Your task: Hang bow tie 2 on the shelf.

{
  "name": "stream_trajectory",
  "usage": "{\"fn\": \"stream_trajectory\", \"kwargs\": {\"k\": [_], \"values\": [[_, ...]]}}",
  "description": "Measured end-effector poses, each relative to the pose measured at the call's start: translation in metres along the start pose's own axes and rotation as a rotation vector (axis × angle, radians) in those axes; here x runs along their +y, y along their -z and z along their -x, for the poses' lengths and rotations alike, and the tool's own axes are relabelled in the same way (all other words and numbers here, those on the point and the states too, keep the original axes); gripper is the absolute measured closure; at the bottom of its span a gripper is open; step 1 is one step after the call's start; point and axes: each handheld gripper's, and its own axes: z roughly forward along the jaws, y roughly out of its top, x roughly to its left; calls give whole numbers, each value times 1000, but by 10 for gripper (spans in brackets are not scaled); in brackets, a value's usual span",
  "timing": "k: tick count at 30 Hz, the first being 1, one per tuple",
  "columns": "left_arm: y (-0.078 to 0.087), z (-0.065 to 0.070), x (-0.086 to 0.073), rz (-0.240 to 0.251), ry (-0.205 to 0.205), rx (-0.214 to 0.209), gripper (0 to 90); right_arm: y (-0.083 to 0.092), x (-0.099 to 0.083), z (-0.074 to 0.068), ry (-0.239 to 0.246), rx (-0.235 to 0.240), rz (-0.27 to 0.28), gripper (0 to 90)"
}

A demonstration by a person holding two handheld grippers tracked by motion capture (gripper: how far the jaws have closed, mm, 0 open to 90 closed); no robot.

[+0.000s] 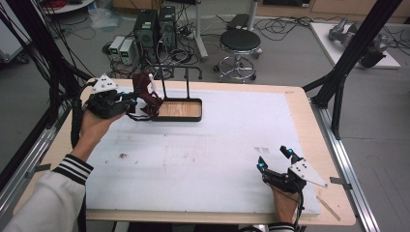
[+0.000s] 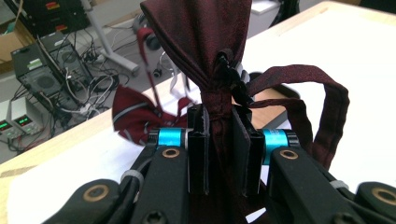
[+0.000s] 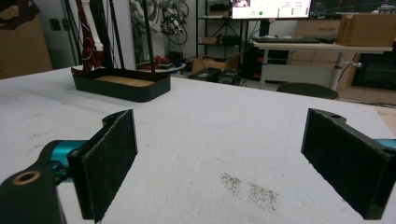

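My left gripper (image 1: 133, 103) is at the far left of the white mat, held above it, shut on a dark red bow tie (image 1: 146, 93). In the left gripper view the pads (image 2: 198, 149) pinch the bow tie (image 2: 205, 42) at its knot, one wing stands up above the jaws, and its strap (image 2: 327, 116) loops out to the right. A second, striped red bow tie (image 2: 135, 114) lies behind it near the table edge. A black stand with a wooden base (image 1: 180, 110) and an upright rail is just right of the held tie. My right gripper (image 1: 275, 158) rests open at the near right, with nothing between its pads (image 3: 109, 163).
White foam mat (image 1: 203, 159) covers the wooden table. The stand's tray (image 3: 122, 86) sits far ahead of the right gripper. Behind the table are a black stool (image 1: 240, 41), computer towers (image 1: 154, 26) and cables. A black frame post (image 1: 348, 58) rises at the right.
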Motion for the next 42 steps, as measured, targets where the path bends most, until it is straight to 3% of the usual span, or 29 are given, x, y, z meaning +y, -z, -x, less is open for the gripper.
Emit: {"fn": "stream_trajectory", "kwargs": {"k": [9, 12, 25, 34, 42], "values": [[-11, 12, 10, 45, 18, 13, 776, 0, 0, 0, -6, 5, 2, 97], [-18, 18, 17, 79, 44, 17, 777, 0, 0, 0, -8, 6, 1, 97], [-37, 37, 39, 138, 53, 37, 776, 0, 0, 1, -14, 12, 2, 97], [-45, 32, 37, 149, 112, 71, 777, 0, 0, 2, -12, 14, 7, 97], [-50, 32, 33, 147, 114, 95, 776, 1, 0, 2, -13, 20, 6, 97]]}}
